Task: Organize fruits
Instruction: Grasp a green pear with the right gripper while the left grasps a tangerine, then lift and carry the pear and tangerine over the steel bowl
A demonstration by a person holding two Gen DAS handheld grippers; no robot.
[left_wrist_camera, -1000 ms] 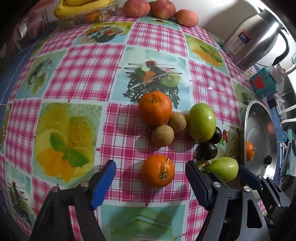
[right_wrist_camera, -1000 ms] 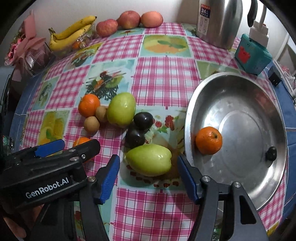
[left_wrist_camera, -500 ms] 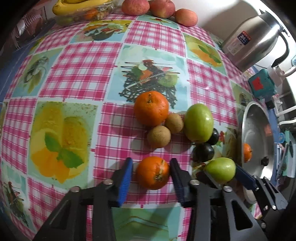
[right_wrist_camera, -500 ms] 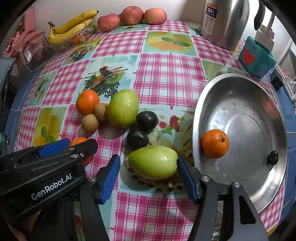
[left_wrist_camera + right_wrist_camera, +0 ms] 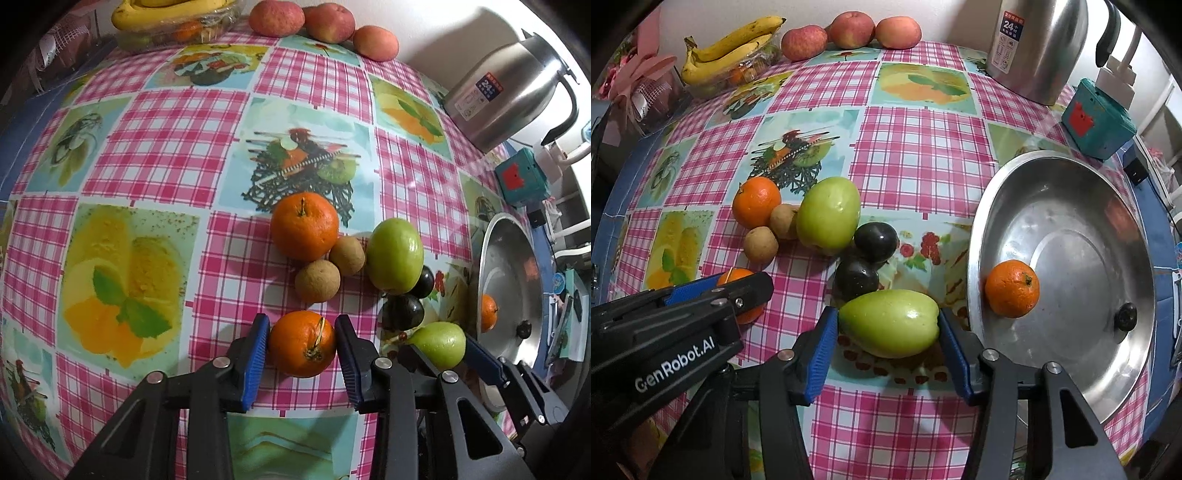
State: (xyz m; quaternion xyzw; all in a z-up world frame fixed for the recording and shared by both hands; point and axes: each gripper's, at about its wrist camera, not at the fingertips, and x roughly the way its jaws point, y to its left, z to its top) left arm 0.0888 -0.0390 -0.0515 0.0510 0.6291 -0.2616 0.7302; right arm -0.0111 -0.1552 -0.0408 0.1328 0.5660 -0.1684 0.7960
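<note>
Left gripper (image 5: 301, 349): blue pads closed on a tangerine (image 5: 302, 343) that sat on the checked tablecloth (image 5: 162, 129).

Ahead of it: two small brown fruits (image 5: 317, 280) touching each other, then a second tangerine (image 5: 304, 226).

Ahead and to its right: an upright green fruit (image 5: 395, 254) and two dark plums (image 5: 404, 312).

Right gripper (image 5: 888, 325): jaws closing, pads against both ends of a green fruit lying on its side (image 5: 889, 323), which rested on the cloth.

Just ahead of it: the plums (image 5: 857, 277), touching one another.

To its right: a steel basin (image 5: 1071, 206) holding one tangerine (image 5: 1012, 288) near the rim and a small dark knob.

To its left: the left gripper's black body.

Far ahead, by the wall: bananas (image 5: 727, 48), three apples (image 5: 849, 31), a steel kettle (image 5: 1038, 48), a teal box (image 5: 1097, 118).
</note>
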